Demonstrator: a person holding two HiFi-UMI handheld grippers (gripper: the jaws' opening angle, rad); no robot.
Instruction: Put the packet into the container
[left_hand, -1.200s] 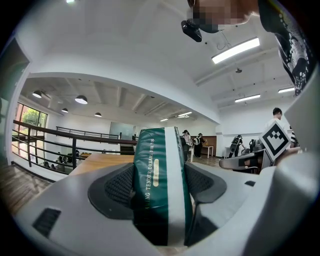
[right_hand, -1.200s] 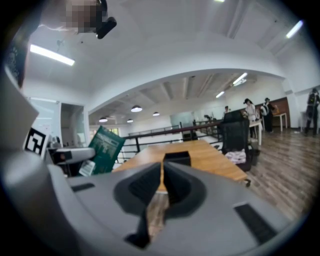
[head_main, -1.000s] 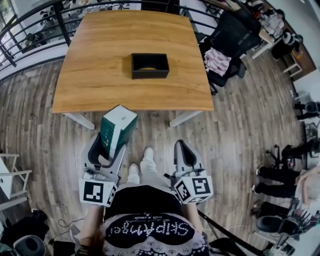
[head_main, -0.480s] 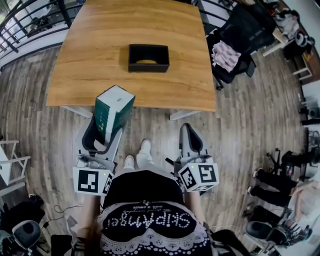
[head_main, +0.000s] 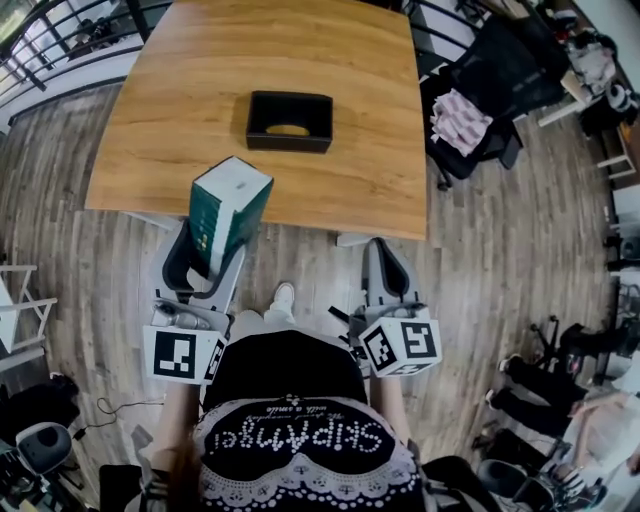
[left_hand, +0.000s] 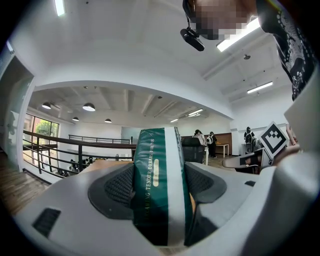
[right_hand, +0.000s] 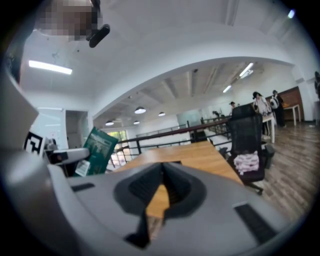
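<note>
A green and white packet (head_main: 228, 208) is clamped upright between the jaws of my left gripper (head_main: 205, 268), held in the air just before the near edge of the wooden table (head_main: 330, 180). In the left gripper view the packet (left_hand: 159, 185) fills the gap between both pads. A black open container (head_main: 290, 121) sits at the middle of the table, with something pale inside it. My right gripper (head_main: 387, 268) is shut with nothing in it, its jaws meeting at the tips (right_hand: 161, 172). The packet (right_hand: 97, 150) also shows at the left of the right gripper view.
A black office chair (head_main: 488, 95) with a pink cloth (head_main: 460, 118) stands to the right of the table. A dark railing (head_main: 60, 55) runs behind the table at the left. The person's feet (head_main: 282, 296) are on the wooden floor between both grippers. People stand at the far right.
The table and container have come closer and lower in the head view. The left gripper has carried the packet forward towards the table's near edge. The right gripper has stayed shut.
</note>
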